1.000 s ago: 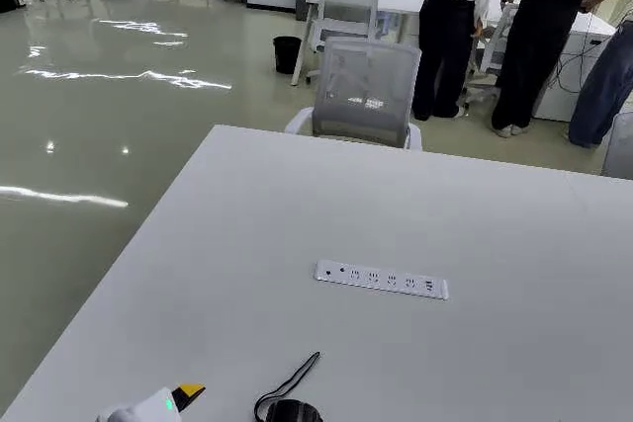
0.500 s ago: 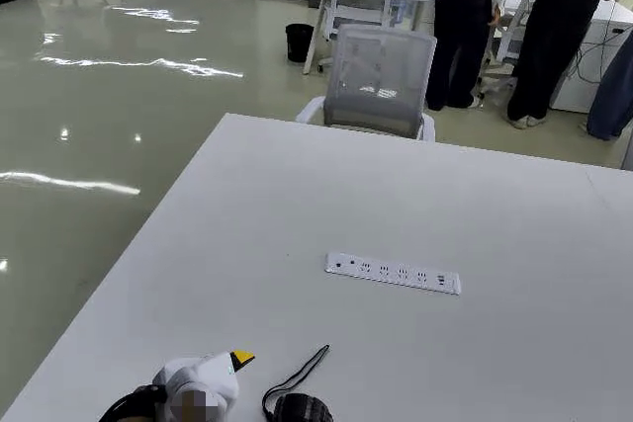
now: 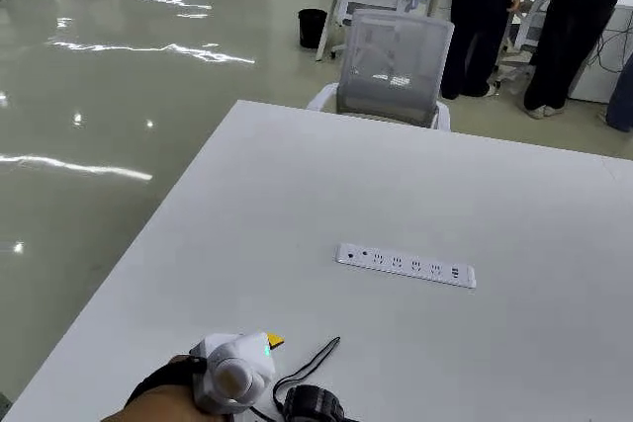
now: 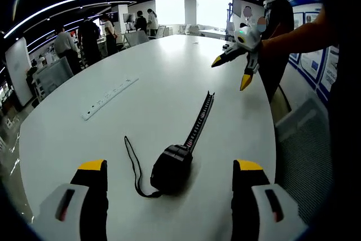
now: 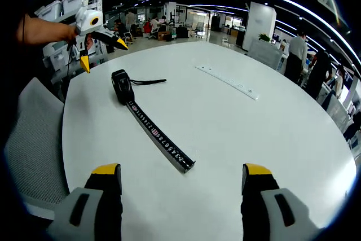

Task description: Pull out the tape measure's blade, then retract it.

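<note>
Blade (image 5: 159, 136) lies pulled out on table (image 5: 254, 139).

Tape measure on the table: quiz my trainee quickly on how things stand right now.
1. True or false: the black tape measure case lies on the white table with its dark numbered blade pulled out.
2. The left gripper is: A) shut on the blade; B) open, holding nothing; C) shut on the case.
3. Fill in: the long white socket bar on the table is a power ____.
Key: 1 true; 2 B; 3 strip.
</note>
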Available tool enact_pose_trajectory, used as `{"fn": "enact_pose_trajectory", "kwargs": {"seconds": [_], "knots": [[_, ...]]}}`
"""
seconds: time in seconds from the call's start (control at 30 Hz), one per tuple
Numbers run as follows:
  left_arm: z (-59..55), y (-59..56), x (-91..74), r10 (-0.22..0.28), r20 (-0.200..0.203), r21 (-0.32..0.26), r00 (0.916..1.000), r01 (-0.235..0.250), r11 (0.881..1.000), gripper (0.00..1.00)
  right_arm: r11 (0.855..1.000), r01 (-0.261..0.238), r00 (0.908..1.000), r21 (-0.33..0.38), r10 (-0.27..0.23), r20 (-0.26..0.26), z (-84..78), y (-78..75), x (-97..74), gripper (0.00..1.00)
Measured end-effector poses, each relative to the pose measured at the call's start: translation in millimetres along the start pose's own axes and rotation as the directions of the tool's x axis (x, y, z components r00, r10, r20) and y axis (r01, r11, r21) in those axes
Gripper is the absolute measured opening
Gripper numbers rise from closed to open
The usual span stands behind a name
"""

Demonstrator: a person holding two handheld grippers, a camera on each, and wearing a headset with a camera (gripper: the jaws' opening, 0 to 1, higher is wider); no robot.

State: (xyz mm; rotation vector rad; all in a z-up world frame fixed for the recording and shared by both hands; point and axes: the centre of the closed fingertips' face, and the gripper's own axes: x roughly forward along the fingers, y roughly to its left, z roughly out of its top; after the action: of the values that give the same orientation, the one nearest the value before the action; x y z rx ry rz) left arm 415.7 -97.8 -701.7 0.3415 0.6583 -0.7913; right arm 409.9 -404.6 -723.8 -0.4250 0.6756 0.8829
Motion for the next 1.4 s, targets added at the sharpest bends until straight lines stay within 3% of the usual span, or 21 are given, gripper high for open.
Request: {"fn": "enact_pose_trajectory", "kwargs": {"seconds": [0.37,0.43,0.57,0.6,0.73,0.8,0.83,0.9,1.03,1.07,1.1,1.3,1.33,1.4], "knots": [[3.7,-9.2,20.0,0.052,0.004,-0.131,0.9986,-0.051,0.99,0.92,0.998,-0.031,0.9992,-0.057,0.029,-0.027,4.8,-6.1,12.2,0.85],[6.1,-10.3,22.9,0.087,0.012,-0.191,0.9961,-0.083,0.978,0.93,0.997,-0.044,0.9986,-0.066,0.042,-0.031,3.7,-5.6,16.0,0.84],[7.1,-8.5,23.4,0.175,0.011,-0.255,0.9845,-0.167,0.953,0.96,0.995,-0.061,0.9973,-0.085,0.057,-0.045,1.7,-4.4,21.5,0.81],[5.9,-6.1,23.1,0.216,0.007,-0.264,0.9764,-0.206,0.942,0.98,0.993,-0.067,0.9969,-0.094,0.063,-0.049,0.5,-4.1,23.6,0.79],[-0.1,-12.1,23.6,0.267,-0.015,-0.319,0.9637,-0.257,0.912,0.99,0.988,-0.093,0.9939,-0.121,0.085,-0.07,-0.8,-1.3,28.5,0.75],[-4.7,-12.7,22.1,0.308,-0.032,-0.363,0.9507,-0.298,0.883,0.99,0.986,-0.106,0.9924,-0.132,0.096,-0.077,-1.5,-1.0,31.5,0.73],[-5.7,-11.3,20.3,0.342,-0.032,-0.369,0.9393,-0.329,0.869,0.99,0.984,-0.111,0.9917,-0.138,0.1,-0.081,-2.1,-1.7,33.3,0.72],[-6.2,-15.2,20.8,0.356,-0.03,-0.353,0.934,-0.343,0.87,0.99,0.982,-0.121,0.9902,-0.145,0.109,-0.088,-3.1,-2.2,35.7,0.7],[-10.3,-15.7,19.2,0.406,-0.032,-0.412,0.9134,-0.382,0.827,0.99,0.977,-0.138,0.9867,-0.161,0.122,-0.107,-3.6,-2.4,38.6,0.68],[-10.7,-16.0,19.1,0.41,-0.03,-0.435,0.9118,-0.381,0.816,0.99,0.976,-0.14,0.9864,-0.166,0.123,-0.109,-4.0,-2.8,39.4,0.67],[-12.4,-15.7,19.5,0.415,-0.03,-0.47,0.9095,-0.379,0.797,0.99,0.975,-0.143,0.9857,-0.168,0.125,-0.113,-4.2,-3.2,40.6,0.67],[-17.2,-10.3,22.2,0.453,-0.048,-0.499,0.8903,-0.414,0.761,0.99,0.969,-0.162,0.9807,-0.186,0.137,-0.14,-9.0,-3.0,46.8,0.6],[-18.2,-5.7,21.5,0.483,-0.054,-0.512,0.8739,-0.44,0.738,0.99,0.967,-0.167,0.9786,-0.191,0.139,-0.152,-12.8,-3.7,49.8,0.59],[-21.2,-1.8,21.5,0.506,-0.067,-0.527,0.86,-0.461,0.714,0.97,0.965,-0.171,0.9765,-0.198,0.14,-0.164,-16.6,-4.5,53.5,0.55]]}}
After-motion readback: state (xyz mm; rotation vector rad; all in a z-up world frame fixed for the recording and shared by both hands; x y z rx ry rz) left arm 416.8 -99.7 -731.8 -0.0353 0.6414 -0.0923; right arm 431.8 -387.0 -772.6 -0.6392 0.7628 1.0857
